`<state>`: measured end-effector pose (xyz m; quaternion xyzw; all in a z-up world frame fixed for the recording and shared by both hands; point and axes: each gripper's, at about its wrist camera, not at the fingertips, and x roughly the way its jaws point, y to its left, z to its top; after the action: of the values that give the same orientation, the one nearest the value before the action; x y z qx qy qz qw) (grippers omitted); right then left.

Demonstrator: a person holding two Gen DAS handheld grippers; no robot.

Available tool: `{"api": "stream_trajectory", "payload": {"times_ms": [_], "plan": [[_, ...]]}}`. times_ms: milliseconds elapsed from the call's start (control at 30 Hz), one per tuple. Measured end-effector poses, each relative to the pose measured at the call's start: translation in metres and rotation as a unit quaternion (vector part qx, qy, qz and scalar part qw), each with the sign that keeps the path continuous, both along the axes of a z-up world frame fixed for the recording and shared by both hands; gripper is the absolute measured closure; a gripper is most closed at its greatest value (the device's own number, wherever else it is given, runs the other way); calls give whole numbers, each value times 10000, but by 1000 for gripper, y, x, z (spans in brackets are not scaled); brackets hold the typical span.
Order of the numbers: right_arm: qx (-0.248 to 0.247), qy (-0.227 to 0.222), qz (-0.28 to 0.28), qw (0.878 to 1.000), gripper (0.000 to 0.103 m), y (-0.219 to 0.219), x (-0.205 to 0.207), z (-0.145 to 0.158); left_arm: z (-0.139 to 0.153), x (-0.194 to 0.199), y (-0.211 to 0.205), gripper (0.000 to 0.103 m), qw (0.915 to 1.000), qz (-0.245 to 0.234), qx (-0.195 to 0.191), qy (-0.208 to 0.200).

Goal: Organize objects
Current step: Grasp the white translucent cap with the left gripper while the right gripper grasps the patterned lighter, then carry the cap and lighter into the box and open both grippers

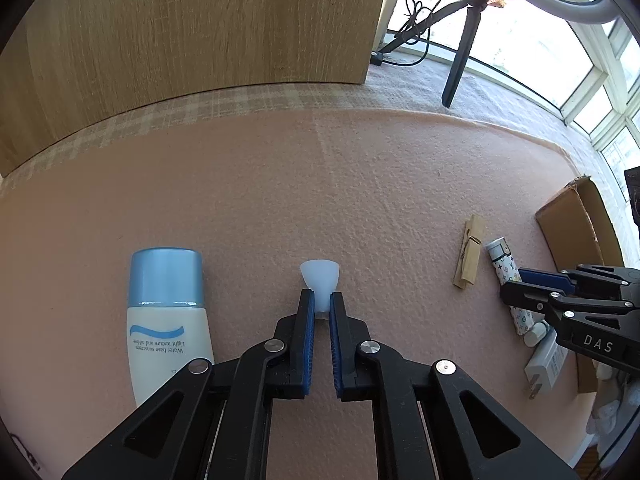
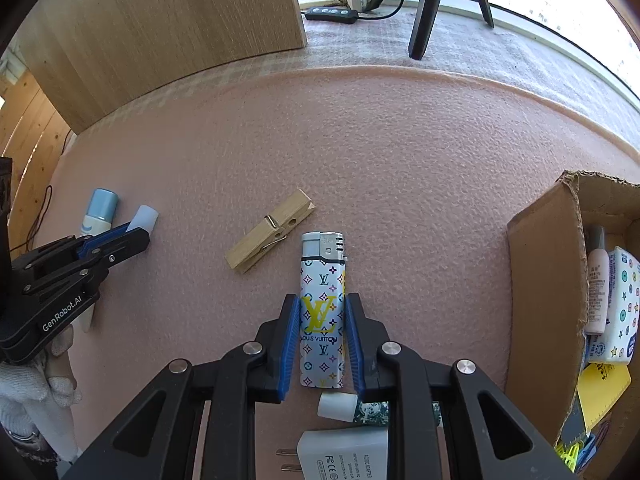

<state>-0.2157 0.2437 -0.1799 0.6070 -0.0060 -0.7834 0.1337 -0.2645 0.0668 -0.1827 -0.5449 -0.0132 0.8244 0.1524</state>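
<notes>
Left wrist view: left claw (image 1: 320, 300) angled steeply down, pinching a small white cone cap (image 1: 320, 276) on the pink worktop (image 1: 360, 184); sunscreen bottle (image 1: 166, 320) just left.

Right wrist view: right claw (image 2: 322, 312) steeply down, clamped on the patterned lighter (image 2: 322, 304); clothespin (image 2: 270, 236) left, cardboard box (image 2: 548, 300) right, charger (image 2: 348, 454) near.

Pink foam mat (image 1: 320, 184), wooden cabinet panel (image 1: 192, 28), bright sunlit windows (image 1: 520, 36), black tripod legs (image 2: 426, 12)

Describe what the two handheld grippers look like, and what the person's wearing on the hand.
Both the left gripper and right gripper are black linkage frames with silver pivot pins and blue ribbed pads. White lettering reads GenRobot.AI on the left one and DAS on the right. A white knit glove covers the left hand.
</notes>
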Motion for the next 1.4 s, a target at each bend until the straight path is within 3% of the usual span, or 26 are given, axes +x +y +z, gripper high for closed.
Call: {"api": "stream_trajectory", "payload": {"times_ms": [300, 633, 967, 1400], "plan": [[-289, 191, -185, 9992, 82, 13, 7, 19, 20, 16, -8, 97, 9996, 75, 234, 170], [-621, 683, -375, 9950, 82, 41, 24, 69, 69, 37, 23, 97, 9968, -342, 401, 600], [-469, 1206, -764, 9886, 82, 114, 65, 115, 99, 55, 105, 97, 9884, -1097, 666, 817], [-172, 1168, -1470, 9821, 82, 208, 110, 106, 97, 82, 234, 97, 9726, -2038, 838, 739]]}}
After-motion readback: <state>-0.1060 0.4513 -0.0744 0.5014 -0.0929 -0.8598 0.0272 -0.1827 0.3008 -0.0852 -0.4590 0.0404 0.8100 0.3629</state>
